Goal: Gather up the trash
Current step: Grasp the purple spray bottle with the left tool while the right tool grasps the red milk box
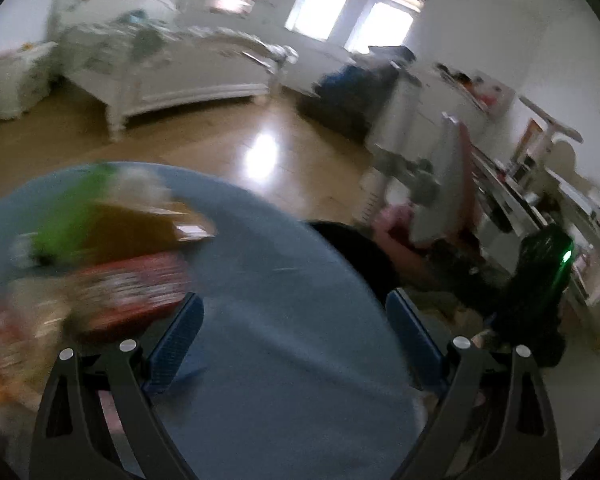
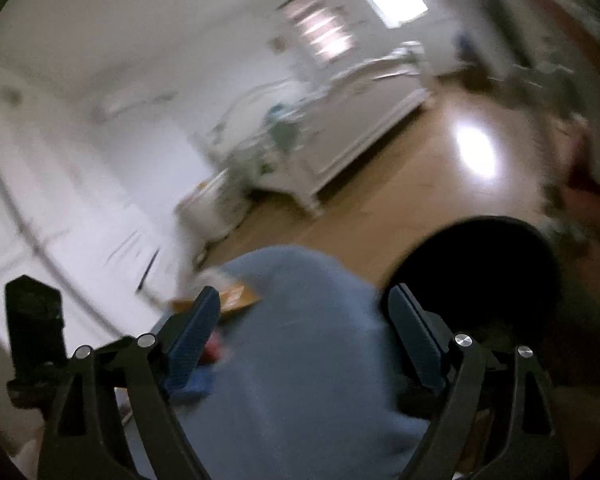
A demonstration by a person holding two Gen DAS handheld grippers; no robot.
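Both views are motion-blurred. In the left wrist view my left gripper (image 1: 294,312) is open and empty above a round table with a blue cloth (image 1: 268,280). Trash lies on the table's left part: a green wrapper (image 1: 68,220), a brown cardboard piece (image 1: 140,228) and a red packet (image 1: 136,288). A black bin (image 1: 352,252) stands past the table's right edge. In the right wrist view my right gripper (image 2: 304,304) is open and empty over the blue cloth (image 2: 300,360). The black bin (image 2: 480,280) gapes at the right. A brown cardboard piece (image 2: 236,298) lies by the left finger.
A white bed (image 1: 172,68) stands across the wooden floor (image 1: 220,136). Cluttered white shelves and a desk (image 1: 520,184) line the right wall. The other gripper's black body with a green light (image 1: 540,280) is at right. White cupboards (image 2: 60,200) are at left.
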